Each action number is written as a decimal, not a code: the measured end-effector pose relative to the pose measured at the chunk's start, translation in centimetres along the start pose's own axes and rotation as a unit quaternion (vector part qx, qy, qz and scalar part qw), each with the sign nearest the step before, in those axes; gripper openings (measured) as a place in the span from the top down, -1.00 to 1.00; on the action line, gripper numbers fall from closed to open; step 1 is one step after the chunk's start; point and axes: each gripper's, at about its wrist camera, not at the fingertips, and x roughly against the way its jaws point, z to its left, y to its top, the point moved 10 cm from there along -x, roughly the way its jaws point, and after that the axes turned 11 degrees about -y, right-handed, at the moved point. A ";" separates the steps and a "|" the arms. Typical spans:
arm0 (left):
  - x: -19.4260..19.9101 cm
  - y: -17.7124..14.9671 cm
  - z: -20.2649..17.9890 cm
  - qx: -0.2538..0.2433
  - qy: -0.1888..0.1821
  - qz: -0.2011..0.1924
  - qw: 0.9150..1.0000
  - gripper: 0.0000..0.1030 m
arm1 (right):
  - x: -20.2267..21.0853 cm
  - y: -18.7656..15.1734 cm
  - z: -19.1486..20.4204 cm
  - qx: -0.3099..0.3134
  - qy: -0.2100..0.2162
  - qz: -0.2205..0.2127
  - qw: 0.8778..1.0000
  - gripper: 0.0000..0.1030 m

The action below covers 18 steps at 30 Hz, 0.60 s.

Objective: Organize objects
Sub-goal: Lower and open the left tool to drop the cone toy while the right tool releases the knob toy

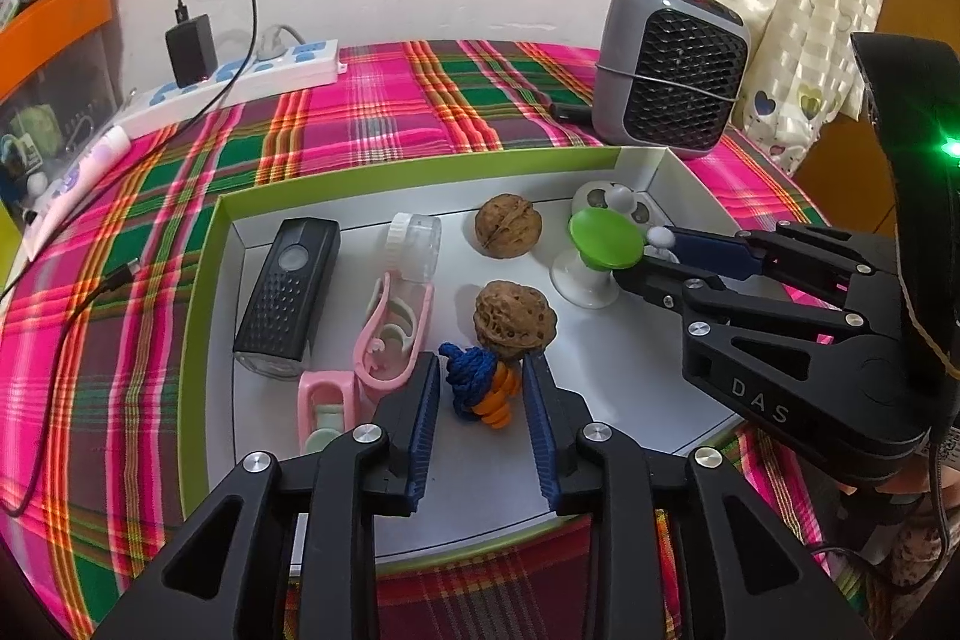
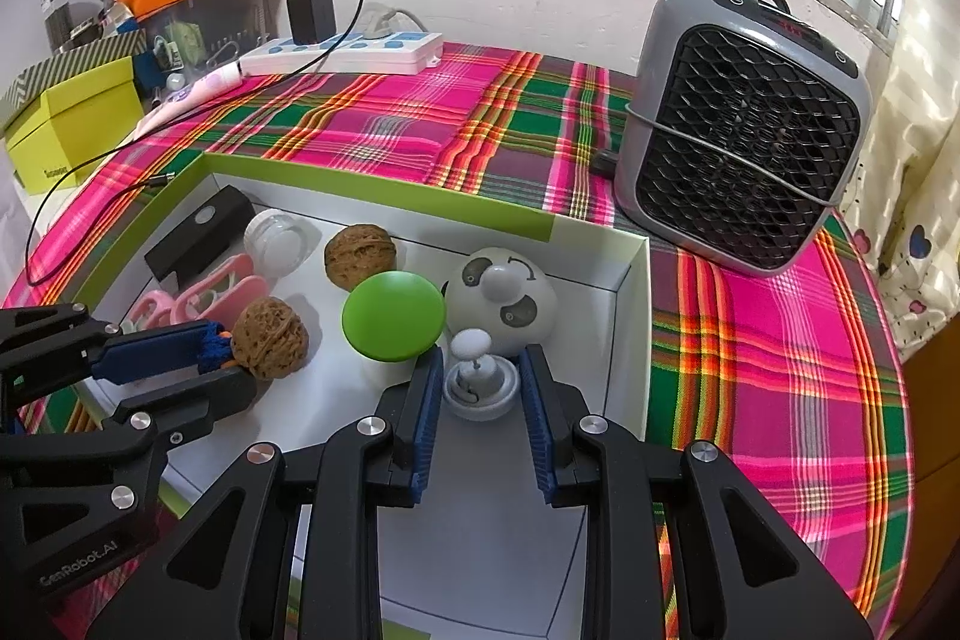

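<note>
A white box with a green rim [image 1: 420,160] holds the objects. My left gripper [image 1: 480,361] stands open around a blue knitted and orange spiral toy [image 1: 480,391] that rests on the box floor, with a thin gap at the pads. A wrinkled walnut [image 1: 513,319] sits just beyond that toy. My right gripper [image 2: 482,351] is shut on a small grey toy with a white knob on a spring [image 2: 480,385], near the box's right wall. Beside it stand a green-topped suction piece [image 2: 393,316] and a round panda-faced toy [image 2: 504,304].
In the box lie a second walnut [image 1: 509,226], a black lamp [image 1: 288,292], pink clips [image 1: 393,334] and a clear jar [image 1: 414,244]. A grey fan heater [image 2: 744,130] stands on the plaid cloth behind the box. A power strip [image 2: 342,52] and a cable [image 1: 72,316] lie to the left.
</note>
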 end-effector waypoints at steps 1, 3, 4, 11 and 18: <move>0.0 0.0 0.0 0.001 0.000 0.000 1.000 0.46 | 0.0 0.0 0.0 0.000 0.000 0.000 1.000 0.46; 0.1 0.0 0.0 0.001 0.000 0.000 1.000 0.43 | 0.1 0.0 0.1 0.001 0.002 -0.001 1.000 0.32; 0.1 0.0 0.1 0.001 0.000 0.000 1.000 0.43 | 0.1 0.0 0.1 0.001 0.003 -0.002 1.000 0.30; 0.1 0.0 0.0 0.003 0.001 0.000 1.000 0.36 | 0.2 -0.1 0.2 -0.001 0.004 -0.001 1.000 0.27; 0.4 0.1 0.0 -0.003 0.000 -0.003 1.000 0.29 | 0.5 0.0 0.0 -0.011 0.004 -0.004 1.000 0.24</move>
